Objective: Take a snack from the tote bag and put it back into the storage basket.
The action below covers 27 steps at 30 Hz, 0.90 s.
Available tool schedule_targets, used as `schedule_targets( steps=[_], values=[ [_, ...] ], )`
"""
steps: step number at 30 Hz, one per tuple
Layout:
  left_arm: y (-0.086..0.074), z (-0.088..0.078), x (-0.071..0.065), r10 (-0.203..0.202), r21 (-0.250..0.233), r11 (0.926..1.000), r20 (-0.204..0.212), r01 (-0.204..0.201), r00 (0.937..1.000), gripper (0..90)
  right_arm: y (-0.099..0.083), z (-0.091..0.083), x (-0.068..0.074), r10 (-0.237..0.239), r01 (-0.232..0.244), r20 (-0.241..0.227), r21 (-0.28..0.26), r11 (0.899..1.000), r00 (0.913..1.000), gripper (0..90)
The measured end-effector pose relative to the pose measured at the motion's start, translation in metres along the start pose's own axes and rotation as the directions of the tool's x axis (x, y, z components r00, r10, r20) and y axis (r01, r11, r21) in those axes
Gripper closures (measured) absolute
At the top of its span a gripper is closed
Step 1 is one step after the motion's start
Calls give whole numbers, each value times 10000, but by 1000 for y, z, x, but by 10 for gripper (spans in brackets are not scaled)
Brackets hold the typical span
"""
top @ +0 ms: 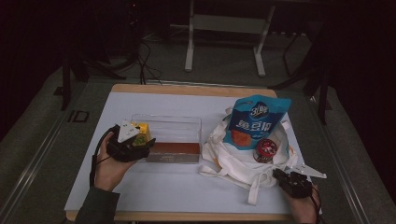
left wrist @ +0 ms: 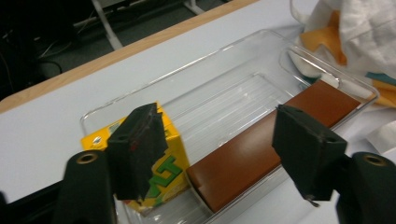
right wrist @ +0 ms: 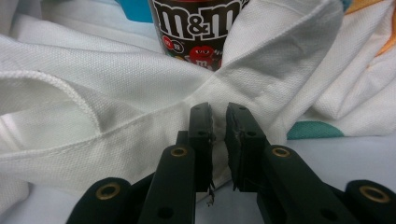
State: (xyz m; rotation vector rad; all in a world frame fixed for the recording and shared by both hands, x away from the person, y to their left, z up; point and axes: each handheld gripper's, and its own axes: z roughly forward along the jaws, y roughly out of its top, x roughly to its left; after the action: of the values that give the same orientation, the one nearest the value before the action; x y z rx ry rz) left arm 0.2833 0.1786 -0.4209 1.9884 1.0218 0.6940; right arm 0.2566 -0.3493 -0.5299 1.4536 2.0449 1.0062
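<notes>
While the left gripper [top: 133, 142] hovers at the left end of the clear tray [top: 187, 122], its jaws stand spread wide and press on nothing. In the left gripper view the yellow carton [left wrist: 170, 158] stands in the tray's near corner, partly behind one jaw, and no contact between them can be made out. A brown bar [left wrist: 261, 154] lies along the tray's near wall, its end touching or just beside the carton; the other jaw hangs over the bar's middle. The tray sits on a white mat [top: 163, 186] that covers a wooden table [top: 187, 89].

Just right of the tray lies a white cloth bag [top: 233, 163], crumpled, with orange patches. A blue snack pouch [top: 254, 122] leans upright on it, and a dark M&M's tub [top: 265, 150] sits in the folds just below the pouch.

At the bag's right near corner the right gripper [top: 282, 176] is pressed together on the cloth. In the right gripper view its jaws [right wrist: 218, 140] stand nearly closed, pinching a fold of the bag's fabric between the pads, with the tub directly beyond. A teal patch [right wrist: 310, 130] of the bag's print shows at the right.
</notes>
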Motion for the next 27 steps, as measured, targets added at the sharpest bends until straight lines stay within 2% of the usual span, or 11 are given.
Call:
schedule_targets(
  steps=[6,12,18,22,25,27],
  values=[
    [2,3,-8,180,-124,9998,276,-176,9995,413,7,-5,3,-342,342,174,32,9994,9993,800],
    [0,11,-12,128,59,9999,660,-132,9977,461,14,-14,4,-588,587,121,89,9982,9982,793],
    [-5,16,-23,143,-79,9999,985,-136,9950,467,25,-26,6,-832,837,250,-209,9963,9962,793],
    [-9,21,-31,302,67,9995,1221,-313,9921,468,35,-32,8,-1029,1034,119,-474,9935,9946,793],
    [-13,25,-33,190,58,9998,1435,-201,9895,484,43,-35,10,-1181,1182,38,-559,9914,9930,784],
    [-15,26,-35,150,1,9999,1537,-151,9880,497,50,-35,8,-1118,1112,-56,-645,9917,9937,779]
  ],
)
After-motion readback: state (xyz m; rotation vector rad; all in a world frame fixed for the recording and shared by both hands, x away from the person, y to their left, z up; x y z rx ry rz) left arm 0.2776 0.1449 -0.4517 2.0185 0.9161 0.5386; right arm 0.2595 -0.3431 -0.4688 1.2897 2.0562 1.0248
